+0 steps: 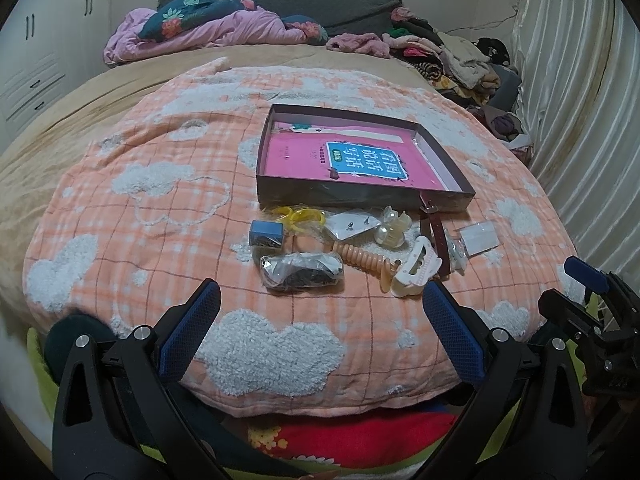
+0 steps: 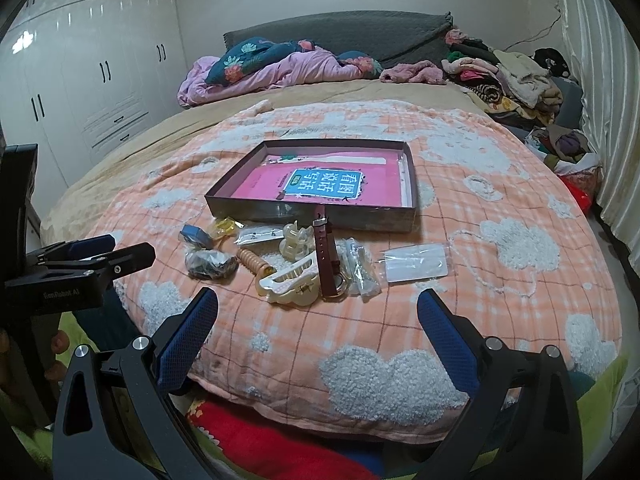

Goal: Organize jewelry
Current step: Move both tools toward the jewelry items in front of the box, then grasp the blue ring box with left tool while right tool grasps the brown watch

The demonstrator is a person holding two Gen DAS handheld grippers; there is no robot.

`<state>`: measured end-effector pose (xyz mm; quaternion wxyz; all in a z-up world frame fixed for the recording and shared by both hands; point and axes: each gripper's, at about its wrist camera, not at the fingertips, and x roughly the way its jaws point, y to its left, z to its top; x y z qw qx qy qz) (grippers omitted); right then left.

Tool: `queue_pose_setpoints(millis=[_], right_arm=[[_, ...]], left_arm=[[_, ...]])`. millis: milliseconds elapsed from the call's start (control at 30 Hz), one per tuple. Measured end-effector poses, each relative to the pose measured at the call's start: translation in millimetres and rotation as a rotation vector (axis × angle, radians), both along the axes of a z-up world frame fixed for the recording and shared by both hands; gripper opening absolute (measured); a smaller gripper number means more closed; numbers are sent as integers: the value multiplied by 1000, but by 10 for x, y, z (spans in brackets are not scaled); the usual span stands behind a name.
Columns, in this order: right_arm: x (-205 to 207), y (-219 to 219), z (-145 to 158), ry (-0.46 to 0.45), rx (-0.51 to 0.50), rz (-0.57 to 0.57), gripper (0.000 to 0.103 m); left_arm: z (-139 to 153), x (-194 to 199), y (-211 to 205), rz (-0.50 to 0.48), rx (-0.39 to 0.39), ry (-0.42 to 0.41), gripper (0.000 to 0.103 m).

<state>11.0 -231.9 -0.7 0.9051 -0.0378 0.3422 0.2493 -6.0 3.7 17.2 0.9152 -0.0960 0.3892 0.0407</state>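
Note:
A shallow dark box (image 1: 360,196) (image 2: 312,216) with a pink book inside lies on an orange checked quilt. In front of it sits a pile of accessories: a cream hair claw (image 1: 414,270) (image 2: 290,286), a brown watch strap (image 2: 326,256), a peach coil hair tie (image 1: 360,260), a pearl clip (image 1: 390,228), yellow rings (image 1: 298,216), a small blue box (image 1: 266,234) and plastic bags (image 1: 302,270) (image 2: 414,266). My left gripper (image 1: 320,304) is open and empty, short of the pile. My right gripper (image 2: 318,312) is open and empty, just before the hair claw.
The quilt (image 1: 160,200) covers a bed with a tan blanket. Pink bedding (image 1: 192,32) and a heap of clothes (image 1: 460,56) lie at the headboard. White wardrobes (image 2: 80,80) stand left, a curtain (image 1: 580,100) right. The right gripper shows in the left wrist view (image 1: 592,308).

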Motion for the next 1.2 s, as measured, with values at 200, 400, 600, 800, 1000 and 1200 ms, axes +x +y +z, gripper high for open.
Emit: queue_pose_setpoints(millis=[200, 400, 600, 800, 1000, 1200], right_arm=[[90, 83, -29, 14, -2, 27, 99], [213, 211, -68, 37, -2, 64, 99], [355, 335, -76, 40, -4, 88, 99], [521, 442, -93, 41, -11, 107, 99], [708, 497, -114, 28, -18, 105, 99], [894, 534, -178, 36, -33, 100, 99]], left_arm=[[-47, 41, 103, 26, -2, 8, 95], [-95, 88, 312, 78, -7, 19, 95], [-128, 131, 527, 130, -1, 19, 95], [-202, 225, 714, 149, -30, 43, 95], [-345, 412, 764, 130, -59, 83, 95], [-529, 653, 722, 91, -49, 112, 95]])
